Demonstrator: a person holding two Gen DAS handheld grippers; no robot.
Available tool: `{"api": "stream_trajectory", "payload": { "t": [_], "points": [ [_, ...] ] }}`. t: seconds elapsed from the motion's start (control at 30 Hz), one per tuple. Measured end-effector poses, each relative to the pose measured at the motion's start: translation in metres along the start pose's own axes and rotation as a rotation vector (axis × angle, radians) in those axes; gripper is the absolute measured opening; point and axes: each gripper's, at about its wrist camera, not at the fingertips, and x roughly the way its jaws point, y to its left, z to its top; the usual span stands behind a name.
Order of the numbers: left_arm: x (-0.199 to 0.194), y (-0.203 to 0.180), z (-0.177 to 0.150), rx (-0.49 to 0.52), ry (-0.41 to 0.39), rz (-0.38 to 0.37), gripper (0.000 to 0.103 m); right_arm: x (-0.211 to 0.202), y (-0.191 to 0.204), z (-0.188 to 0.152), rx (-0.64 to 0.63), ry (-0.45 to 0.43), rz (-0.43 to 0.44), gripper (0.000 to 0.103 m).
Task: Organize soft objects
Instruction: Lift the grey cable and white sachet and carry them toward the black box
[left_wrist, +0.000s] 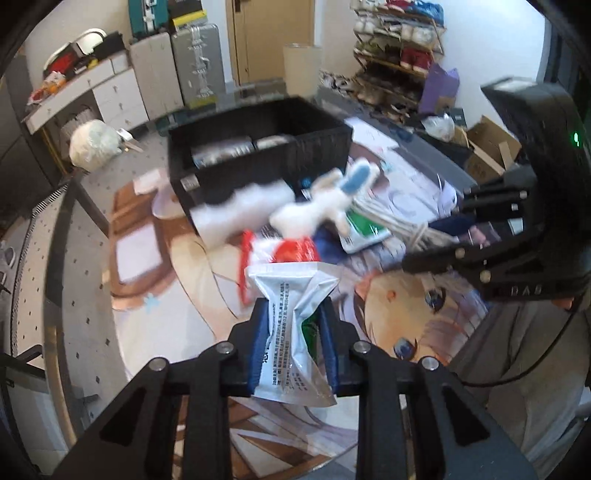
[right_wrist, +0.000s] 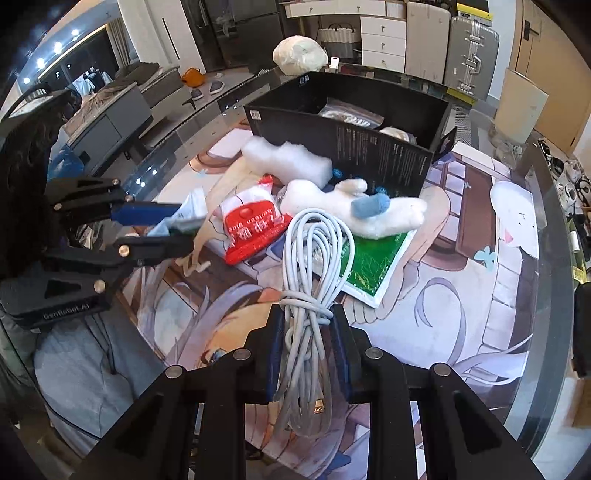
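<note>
My left gripper (left_wrist: 293, 317) is shut on a white foil packet (left_wrist: 293, 332) with printed text, lifted above the picture mat. My right gripper (right_wrist: 308, 325) is shut on a bundle of white cable (right_wrist: 314, 266); from the left wrist view the right gripper (left_wrist: 436, 240) comes in from the right with the cable (left_wrist: 388, 221) in it. A white plush rabbit (right_wrist: 351, 206) with a blue ear lies on a green packet (right_wrist: 373, 266). Beside it lie a red and white packet (right_wrist: 251, 225) and a block of white wadding (right_wrist: 291, 158). Behind them stands the black box (right_wrist: 369, 155), open at the top.
The box holds clear bags (right_wrist: 351, 114). A printed mat (right_wrist: 461, 288) covers the round glass table (right_wrist: 550, 258). The left gripper (right_wrist: 181, 229) shows at the left of the right wrist view. A person's grey trousers (left_wrist: 528, 369) are at the table's near edge. Suitcases (left_wrist: 195, 62) and a shoe rack (left_wrist: 399, 55) stand beyond.
</note>
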Motion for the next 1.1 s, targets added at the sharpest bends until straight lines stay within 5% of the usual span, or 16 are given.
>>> {"api": "stream_trajectory", "payload": {
  "t": [0.33, 0.57, 0.83, 1.1],
  "points": [
    [0.000, 0.006, 0.007, -0.012, -0.021, 0.039, 0.025, -0.001, -0.004, 0.005, 0.009, -0.013, -0.015, 0.024],
    [-0.008, 0.011, 0.020, -0.023, -0.078, 0.083, 0.025, -0.026, 0.004, 0.015, -0.011, -0.147, -0.040, 0.024],
    [-0.036, 0.014, 0.060, -0.017, -0.281, 0.116, 0.025, -0.076, 0.012, 0.047, -0.042, -0.405, -0.072, 0.024],
    [-0.066, 0.029, 0.098, -0.076, -0.589, 0.192, 0.027, -0.121, 0.028, 0.068, -0.094, -0.734, -0.112, 0.024]
  ]
}}
